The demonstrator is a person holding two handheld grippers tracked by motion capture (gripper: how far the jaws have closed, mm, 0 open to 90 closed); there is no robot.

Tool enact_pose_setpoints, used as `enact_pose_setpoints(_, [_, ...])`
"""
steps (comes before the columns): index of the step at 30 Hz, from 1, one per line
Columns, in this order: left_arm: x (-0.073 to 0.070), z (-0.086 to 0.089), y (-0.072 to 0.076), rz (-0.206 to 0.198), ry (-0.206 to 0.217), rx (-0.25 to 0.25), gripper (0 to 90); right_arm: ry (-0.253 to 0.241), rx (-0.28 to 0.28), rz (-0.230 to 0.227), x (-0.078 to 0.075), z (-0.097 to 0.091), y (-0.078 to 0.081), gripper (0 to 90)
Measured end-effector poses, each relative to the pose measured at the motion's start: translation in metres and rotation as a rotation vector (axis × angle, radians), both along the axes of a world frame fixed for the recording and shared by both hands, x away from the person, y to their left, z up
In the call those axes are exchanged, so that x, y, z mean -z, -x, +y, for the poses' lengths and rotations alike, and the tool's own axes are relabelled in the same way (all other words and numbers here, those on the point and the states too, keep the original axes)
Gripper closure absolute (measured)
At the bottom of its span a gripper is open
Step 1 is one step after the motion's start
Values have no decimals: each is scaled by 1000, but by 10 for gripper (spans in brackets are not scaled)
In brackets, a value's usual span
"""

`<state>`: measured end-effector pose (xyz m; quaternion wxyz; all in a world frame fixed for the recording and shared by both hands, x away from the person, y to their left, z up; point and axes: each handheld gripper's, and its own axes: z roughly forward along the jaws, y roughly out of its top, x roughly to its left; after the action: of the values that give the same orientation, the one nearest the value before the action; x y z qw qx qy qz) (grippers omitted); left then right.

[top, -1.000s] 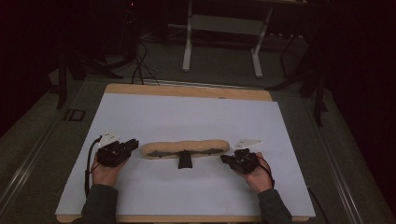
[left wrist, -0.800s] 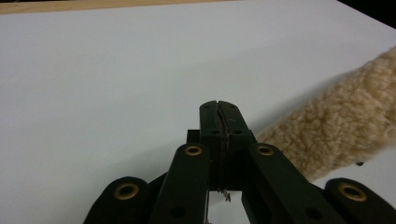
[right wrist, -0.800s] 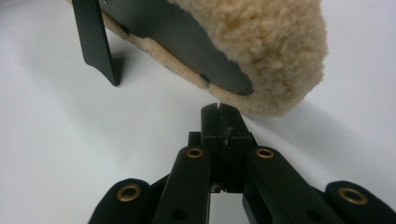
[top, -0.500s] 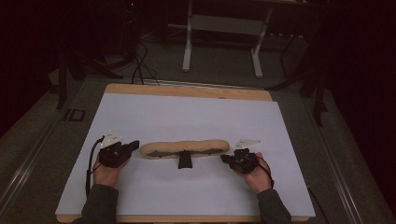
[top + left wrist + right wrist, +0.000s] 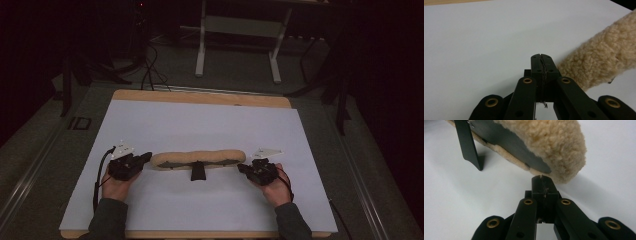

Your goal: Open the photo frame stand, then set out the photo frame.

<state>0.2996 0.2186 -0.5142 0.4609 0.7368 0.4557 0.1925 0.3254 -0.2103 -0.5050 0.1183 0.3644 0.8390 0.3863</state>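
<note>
Your white tabletop (image 5: 200,125) carries one long fleece pad (image 5: 200,158), lying near your edge with its long axis running left to right, an end pointing at each gripper. From above, its dark strap (image 5: 198,171) looks like a small stub; the right gripper view shows the pad's dark underside (the far end is cut off). Your left gripper (image 5: 541,58) sits just beside the pad's left end, your right gripper (image 5: 541,178) at its right end; each has its jaws pressed together on nothing.
</note>
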Motion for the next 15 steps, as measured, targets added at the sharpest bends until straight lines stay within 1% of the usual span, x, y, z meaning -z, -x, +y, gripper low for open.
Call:
enact_pose_setpoints(7, [0, -2, 1, 2, -3, 3, 900, -11, 4, -9, -1, 0, 0, 900])
enact_pose_setpoints(15, [0, -3, 3, 1, -6, 1, 900, -23, 23, -17, -1, 3, -1, 900])
